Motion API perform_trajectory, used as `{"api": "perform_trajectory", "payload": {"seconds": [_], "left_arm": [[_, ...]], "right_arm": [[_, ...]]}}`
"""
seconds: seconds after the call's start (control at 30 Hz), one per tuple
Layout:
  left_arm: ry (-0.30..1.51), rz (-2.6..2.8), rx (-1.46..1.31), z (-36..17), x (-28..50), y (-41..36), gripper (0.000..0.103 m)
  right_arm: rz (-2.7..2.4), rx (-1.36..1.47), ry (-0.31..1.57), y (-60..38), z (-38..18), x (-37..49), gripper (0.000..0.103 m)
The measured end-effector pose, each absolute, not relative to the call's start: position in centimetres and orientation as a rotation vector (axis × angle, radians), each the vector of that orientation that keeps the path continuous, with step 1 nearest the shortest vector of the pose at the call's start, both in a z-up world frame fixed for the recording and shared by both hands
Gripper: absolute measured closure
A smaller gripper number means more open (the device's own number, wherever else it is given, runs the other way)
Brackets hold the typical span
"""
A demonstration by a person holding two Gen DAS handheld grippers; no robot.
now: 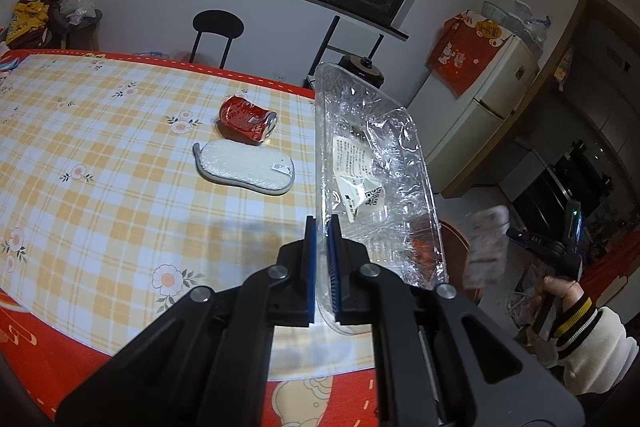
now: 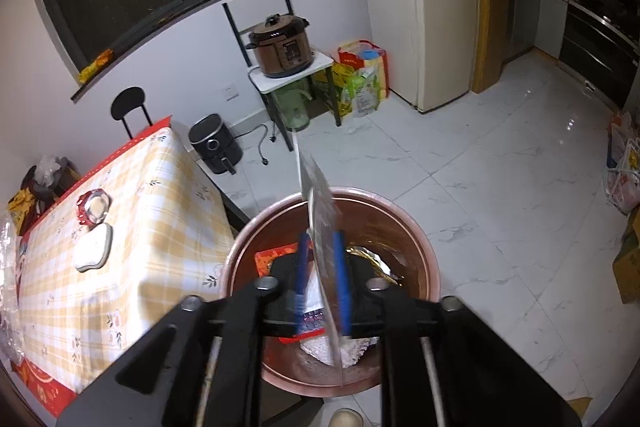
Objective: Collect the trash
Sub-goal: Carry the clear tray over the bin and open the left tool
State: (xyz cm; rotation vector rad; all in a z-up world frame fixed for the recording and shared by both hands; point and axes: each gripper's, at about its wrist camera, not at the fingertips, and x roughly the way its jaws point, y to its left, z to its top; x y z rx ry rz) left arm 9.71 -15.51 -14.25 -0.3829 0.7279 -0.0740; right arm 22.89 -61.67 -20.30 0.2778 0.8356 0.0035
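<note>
L gripper clamps the edge of a clear plastic tray, held upright at the table edge, w/ crushed red can and sponge pad well clear on the checked cloth. R gripper hangs over the copper bin, jaws parted, thin clear sheet betw. them, pads not pressing. Tiled floor around bin is open.
</note>
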Motion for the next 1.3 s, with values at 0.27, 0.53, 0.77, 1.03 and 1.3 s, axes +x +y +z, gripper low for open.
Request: {"api": "perform_trajectory", "payload": {"seconds": [0.27,0.53,0.77,1.03,1.3], "left_arm": [[0.719,-0.158,-0.334,-12.9,11.5,-19.9,0.094],[0.765,-0.288,-0.264,-13.0,15.2,-26.3,0.093],[0.860,-0.361,-0.223,-15.6,19.9,-32.0,0.093],[0.962,-0.444,-0.181,-19.6,24.3,-39.0,0.093],[0.918,-0.531,-0.239,-19.2,26.2,-41.7,0.019]], "right_arm": [[0.029,0.296,0.711,-64.2,-15.8,20.3,0.005],[-0.016,0.283,0.674,-67.6,-12.9,16.5,0.005],[-0.065,0.413,0.679,-72.2,-12.9,12.8,0.005],[-0.173,0.477,0.669,-76.3,-13.9,8.9,0.005],[-0.212,0.480,0.683,-77.0,-14.5,8.3,0.005]]}}
